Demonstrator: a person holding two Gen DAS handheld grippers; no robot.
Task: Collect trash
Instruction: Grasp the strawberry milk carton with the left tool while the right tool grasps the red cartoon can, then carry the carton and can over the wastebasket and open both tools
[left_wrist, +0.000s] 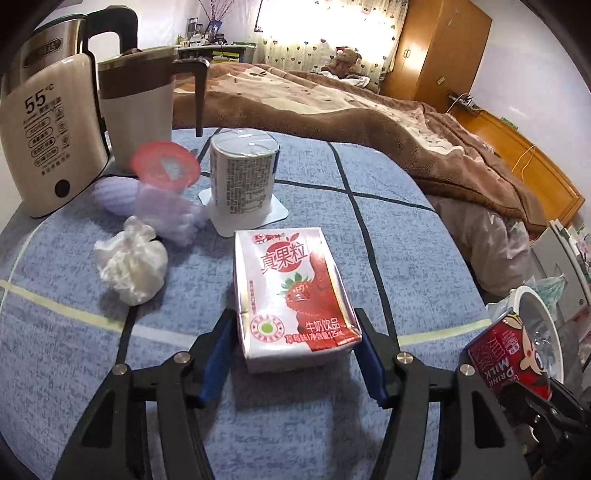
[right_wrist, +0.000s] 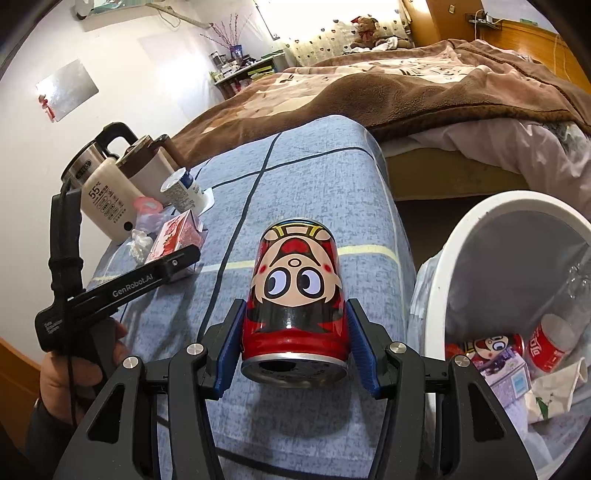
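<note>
My left gripper (left_wrist: 295, 332) is shut on a strawberry milk carton (left_wrist: 291, 291) lying on the blue table cloth (left_wrist: 406, 266); its blue pads press both sides. My right gripper (right_wrist: 295, 332) is shut on a red cartoon milk can (right_wrist: 295, 295), held upside down above the table edge, left of a white trash bin (right_wrist: 461, 251). The can also shows in the left wrist view (left_wrist: 513, 354). A crumpled white tissue (left_wrist: 131, 264), a clear cup with a red lid (left_wrist: 162, 184) and an upturned yogurt cup (left_wrist: 242, 177) lie beyond the carton.
Two beige kettles (left_wrist: 51, 136) stand at the table's back left. The bin holds a can, a red bottle, cartons and paper (right_wrist: 517, 362). A bed with a brown blanket (left_wrist: 369, 110) lies behind the table. The left gripper's body (right_wrist: 122, 288) shows in the right wrist view.
</note>
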